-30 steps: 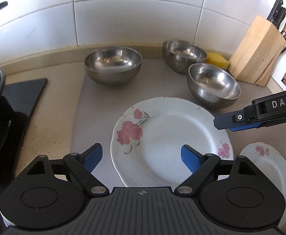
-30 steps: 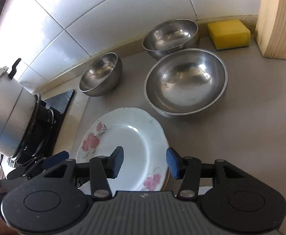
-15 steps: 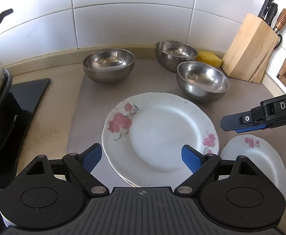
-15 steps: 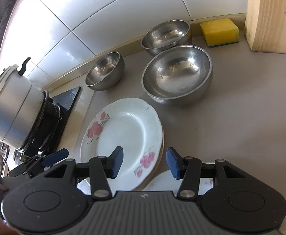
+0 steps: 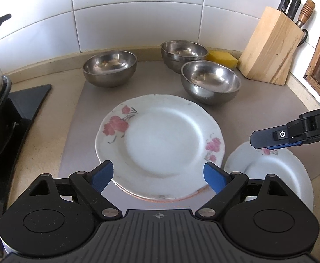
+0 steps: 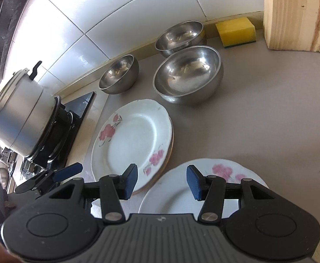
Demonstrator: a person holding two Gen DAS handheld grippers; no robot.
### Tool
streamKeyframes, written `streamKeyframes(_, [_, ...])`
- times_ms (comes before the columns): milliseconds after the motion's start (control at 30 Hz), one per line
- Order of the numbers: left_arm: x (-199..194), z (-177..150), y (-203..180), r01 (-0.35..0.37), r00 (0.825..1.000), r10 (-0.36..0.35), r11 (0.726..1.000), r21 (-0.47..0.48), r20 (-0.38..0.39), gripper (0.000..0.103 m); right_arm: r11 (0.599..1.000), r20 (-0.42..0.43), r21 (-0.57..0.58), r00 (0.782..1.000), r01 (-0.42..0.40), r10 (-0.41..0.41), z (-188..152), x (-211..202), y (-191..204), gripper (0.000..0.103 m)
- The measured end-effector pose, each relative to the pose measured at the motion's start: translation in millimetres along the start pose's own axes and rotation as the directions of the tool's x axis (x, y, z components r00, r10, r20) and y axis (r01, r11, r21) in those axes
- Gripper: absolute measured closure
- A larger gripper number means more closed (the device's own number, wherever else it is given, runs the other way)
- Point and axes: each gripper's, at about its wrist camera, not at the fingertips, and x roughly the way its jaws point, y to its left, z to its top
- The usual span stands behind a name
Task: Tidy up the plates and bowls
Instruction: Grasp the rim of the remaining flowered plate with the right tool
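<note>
The left gripper (image 5: 157,173) hung wide open over the near rim of the big plate (image 5: 160,140), which lay on another plate. The right gripper (image 6: 161,180), narrowly open and empty, hovered above the small plate (image 6: 203,188) just beside that stack. Three bowls (image 5: 210,82) stood behind on the tabletop (image 6: 258,118). A pinch on the thin glazed rim could have slipped, clattering one plate against its neighbour.

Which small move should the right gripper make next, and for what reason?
Probably lower the right gripper to the small plate's near rim and close on it. Its jaws are open and empty just above it, and the plate lies alone beside the large plate stack.
</note>
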Motion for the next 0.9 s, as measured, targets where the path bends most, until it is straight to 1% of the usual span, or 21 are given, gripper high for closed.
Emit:
streamKeyframes(100, [-2, -2, -5, 0.005, 1.000, -0.005, 1.000, -0.001, 0.008, 0.013, 1.000, 0.000, -0.004, 1.000, -0.001, 0.001, -6, -5, -2, 0.069])
streamKeyframes(233, [-7, -6, -9, 0.019, 1.000, -0.019, 1.000, -0.001, 0.012, 0.012, 1.000, -0.007, -0.009, 1.000, 0.010, -0.010, -14, -11, -1, 0.069])
streamKeyframes(433, [-15, -11, -10, 0.039, 0.999, -0.039, 0.999, 0.028, 0.018, 0.011, 1.000, 0.024, 0.023, 1.000, 0.019, -0.020, -29, -26, -2, 0.067])
streamKeyframes(633, [-25, -24, -5, 0.072, 0.997, -0.073, 0.997, 0.039, 0.000, 0.010, 0.996, 0.033, 0.081, 0.998, 0.048, -0.051, -50, -32, 1, 0.067])
streamKeyframes(733, [-32, -31, -4, 0.084, 0.996, -0.084, 0.995, 0.056, -0.005, 0.010, 0.995, 0.031, 0.084, 0.998, 0.056, -0.058, -63, -36, 8, 0.066])
streamKeyframes(900, [-45, -43, -2, 0.101, 0.995, -0.101, 0.992, 0.079, -0.004, 0.009, 0.992, 0.051, 0.105, 0.996, 0.067, -0.072, -84, -47, 18, 0.065])
